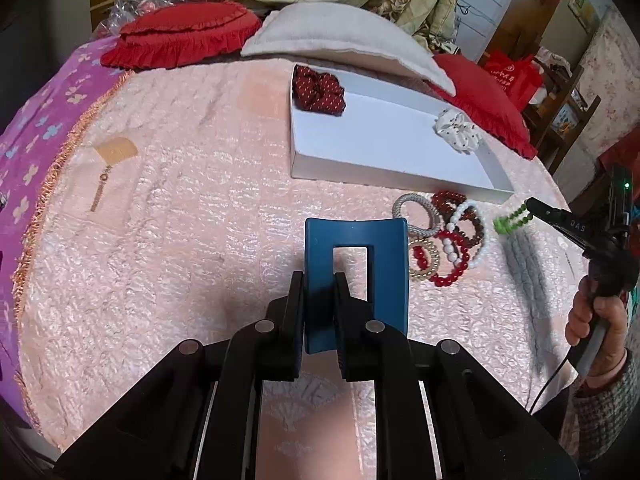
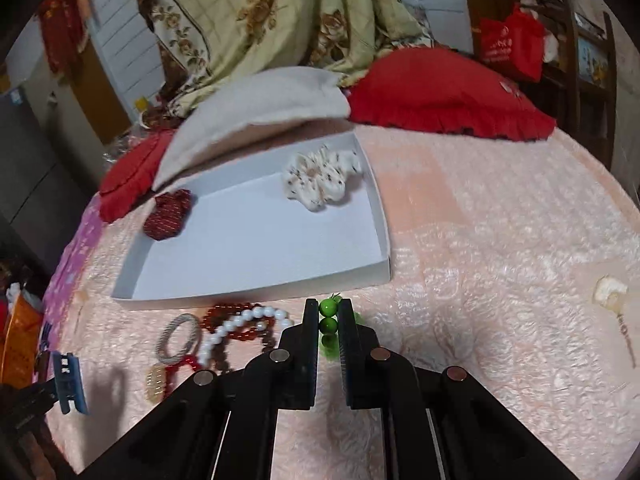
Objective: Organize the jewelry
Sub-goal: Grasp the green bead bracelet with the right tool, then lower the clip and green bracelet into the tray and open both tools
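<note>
The left gripper, tilted steeply downward, clamps its black jaws on one side bar of a blue rectangular plastic hair clip. The right gripper, also angled downward, pinches a green beaded bracelet between nearly closed jaws. In the left wrist view, a hand in a grey patterned sleeve grips the right gripper's handle.
</note>
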A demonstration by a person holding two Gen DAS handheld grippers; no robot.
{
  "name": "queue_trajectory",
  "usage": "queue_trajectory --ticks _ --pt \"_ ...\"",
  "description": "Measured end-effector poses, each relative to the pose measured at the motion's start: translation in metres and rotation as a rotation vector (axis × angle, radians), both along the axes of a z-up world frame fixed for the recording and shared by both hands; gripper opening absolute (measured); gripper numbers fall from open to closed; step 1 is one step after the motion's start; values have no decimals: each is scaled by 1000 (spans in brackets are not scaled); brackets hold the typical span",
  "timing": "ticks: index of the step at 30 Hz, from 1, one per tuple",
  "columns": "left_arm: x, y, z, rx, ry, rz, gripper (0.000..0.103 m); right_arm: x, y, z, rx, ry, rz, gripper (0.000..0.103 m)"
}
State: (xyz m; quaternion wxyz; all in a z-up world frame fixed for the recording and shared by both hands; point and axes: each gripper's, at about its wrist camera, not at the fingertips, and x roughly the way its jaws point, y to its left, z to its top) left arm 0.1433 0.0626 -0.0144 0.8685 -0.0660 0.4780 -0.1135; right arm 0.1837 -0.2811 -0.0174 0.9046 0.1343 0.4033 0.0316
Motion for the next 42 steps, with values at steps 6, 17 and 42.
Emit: queue_trajectory --ticks 6,17,42 --pt "-9 -1 13 -6 -18 -17 12 -12 -2 18 32 -14 27 8" --pt "58 -27 39 31 -14 -74 12 23 28 76 -38 -77 129 8" --pt "294 -105 -42 84 97 -60 21 242 65 -6 -121 132 126 20"
